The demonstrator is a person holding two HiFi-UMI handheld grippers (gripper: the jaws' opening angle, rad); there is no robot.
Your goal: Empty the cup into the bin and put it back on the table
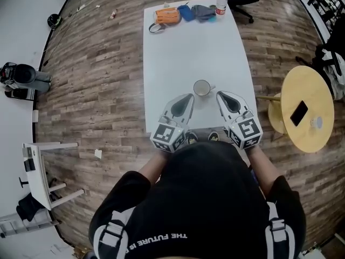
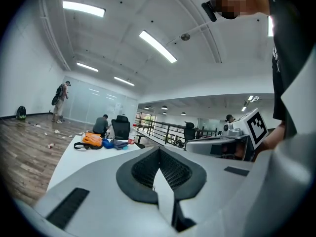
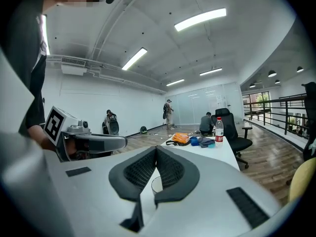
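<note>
A small clear cup (image 1: 202,88) stands upright on the white table (image 1: 178,47), near its front edge. My left gripper (image 1: 190,96) hovers just in front and to the left of the cup, jaws shut with nothing between them. My right gripper (image 1: 220,95) is in front and to the right of it, also shut and empty. In the right gripper view the cup (image 3: 157,184) shows just below the closed tips (image 3: 156,149). In the left gripper view the shut tips (image 2: 159,149) point along the table, and the cup is hidden.
At the table's far end lie an orange bag (image 1: 166,15), a blue pouch (image 1: 186,12), a grey cloth (image 1: 203,12) and a water bottle (image 1: 221,2). A round yellow side table (image 1: 308,108) with a phone stands to the right. A white chair (image 1: 40,169) is on the left.
</note>
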